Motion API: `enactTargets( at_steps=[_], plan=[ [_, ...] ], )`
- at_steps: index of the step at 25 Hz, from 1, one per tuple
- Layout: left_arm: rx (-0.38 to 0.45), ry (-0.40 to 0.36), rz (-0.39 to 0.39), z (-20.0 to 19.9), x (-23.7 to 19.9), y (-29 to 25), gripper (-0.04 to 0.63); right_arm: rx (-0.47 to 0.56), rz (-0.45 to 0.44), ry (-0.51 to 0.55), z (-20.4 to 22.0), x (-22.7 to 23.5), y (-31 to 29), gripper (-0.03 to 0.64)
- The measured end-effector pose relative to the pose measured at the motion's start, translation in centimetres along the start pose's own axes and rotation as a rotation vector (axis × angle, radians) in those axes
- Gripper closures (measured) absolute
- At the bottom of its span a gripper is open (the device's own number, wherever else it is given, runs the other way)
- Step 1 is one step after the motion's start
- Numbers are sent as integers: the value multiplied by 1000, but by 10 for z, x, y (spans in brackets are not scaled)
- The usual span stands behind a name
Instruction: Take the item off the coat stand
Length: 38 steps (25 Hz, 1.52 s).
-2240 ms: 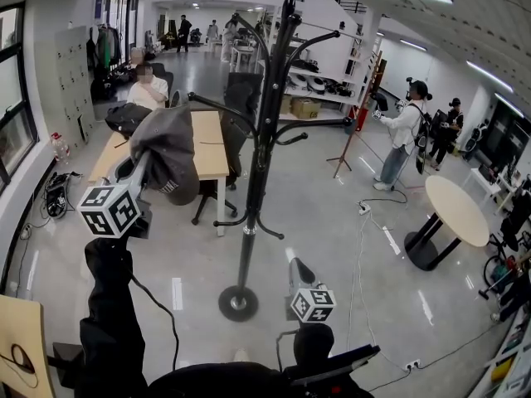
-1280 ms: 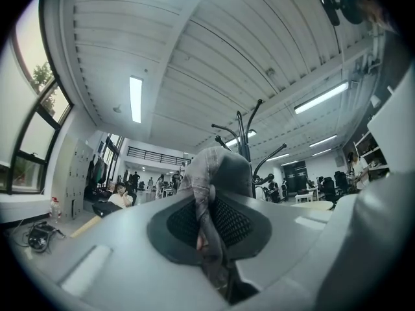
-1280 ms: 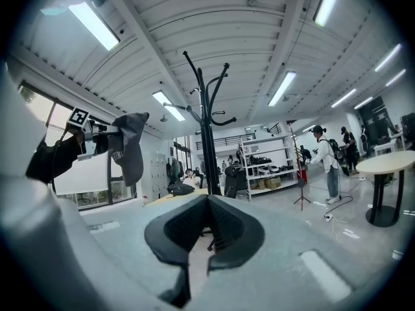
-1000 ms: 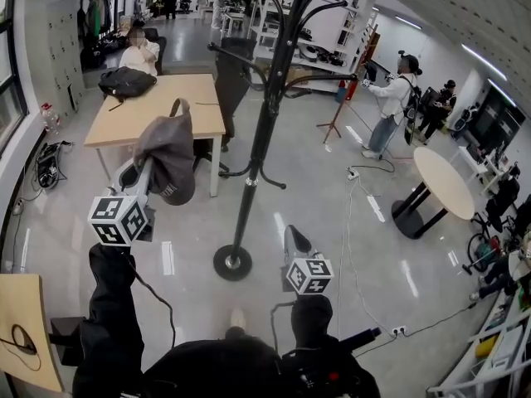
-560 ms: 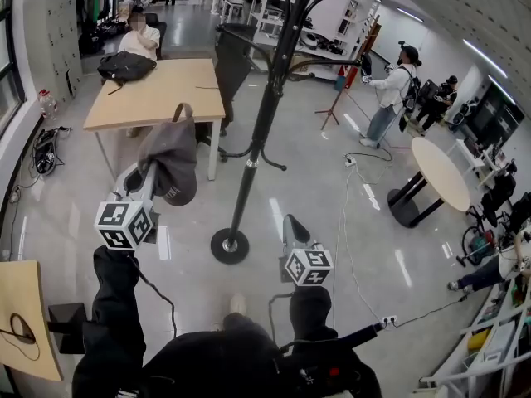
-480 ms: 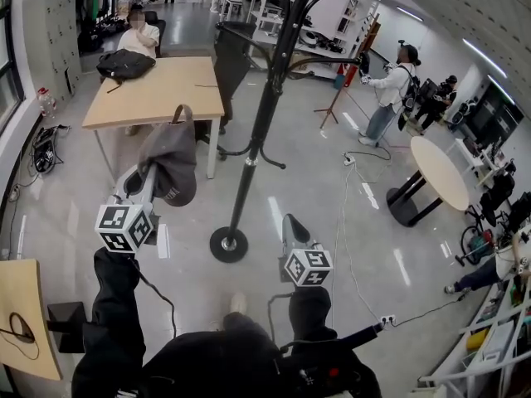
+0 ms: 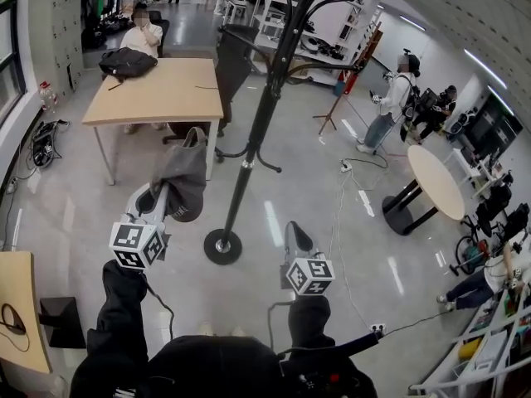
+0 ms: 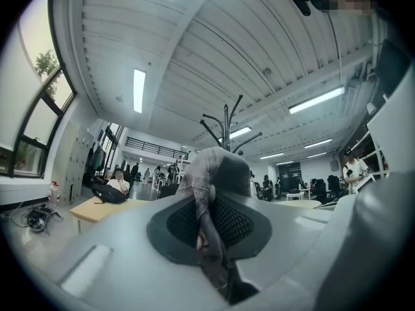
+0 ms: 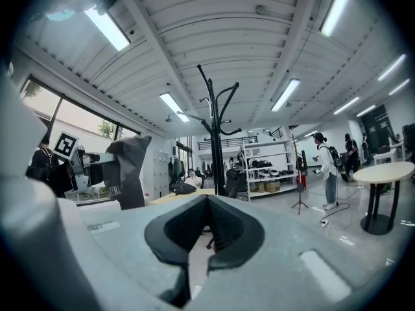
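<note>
The black coat stand (image 7: 257,131) rises from its round foot on the floor, and its top hooks run off the upper edge of the head view. The grey garment (image 7: 184,181) is clear of it, off to the stand's left and near it but not touching, in front of the wooden table (image 7: 149,89). It hangs upright with its long axis vertical, a small loop at its top and its bulk sagging below. What kind of garment it is I can't make out.

The left gripper (image 7: 158,196) points up into it, its jaws nearly closed and pinching a fold of the cloth (image 8: 211,173), which covers the fingertips. The right gripper (image 7: 296,237) is lower, right of the stand's foot, with its jaws together and empty (image 9: 207,229).
</note>
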<state>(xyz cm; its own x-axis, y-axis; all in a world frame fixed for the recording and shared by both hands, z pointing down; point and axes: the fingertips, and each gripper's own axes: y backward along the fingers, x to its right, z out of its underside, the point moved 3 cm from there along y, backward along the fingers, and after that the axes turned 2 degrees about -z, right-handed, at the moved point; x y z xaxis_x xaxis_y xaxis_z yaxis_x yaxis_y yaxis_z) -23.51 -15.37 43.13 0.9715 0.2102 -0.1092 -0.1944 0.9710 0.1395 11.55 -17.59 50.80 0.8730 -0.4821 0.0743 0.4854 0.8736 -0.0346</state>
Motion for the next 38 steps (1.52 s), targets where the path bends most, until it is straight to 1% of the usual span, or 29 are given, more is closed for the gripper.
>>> enactTargets(
  at_steps=[4,8,12,15,20,24,38],
  plan=[
    [-3,-6,-15,12,12,4,563,10,-14,-1,-5,9,6,615],
    [-28,1,-29,28,23,11,563,14,-34,2,-6,14,13,615],
    [-45,17,-31,42,43,18,563,7,-49,-2,-3,25,24,615],
    [-57,15,-29,52,59,22,563,7,-59,-14,-1,31,28,615],
    [-62,17,-33,57,76,22,563,14,-75,-22,-4,37,32,615],
    [-64,-2,-37,60,89,21,563,21,-80,-33,-7,42,38,615],
    [-109,-12,-31,93,104,22,563,23,-102,-29,1,44,34,615]
  ],
)
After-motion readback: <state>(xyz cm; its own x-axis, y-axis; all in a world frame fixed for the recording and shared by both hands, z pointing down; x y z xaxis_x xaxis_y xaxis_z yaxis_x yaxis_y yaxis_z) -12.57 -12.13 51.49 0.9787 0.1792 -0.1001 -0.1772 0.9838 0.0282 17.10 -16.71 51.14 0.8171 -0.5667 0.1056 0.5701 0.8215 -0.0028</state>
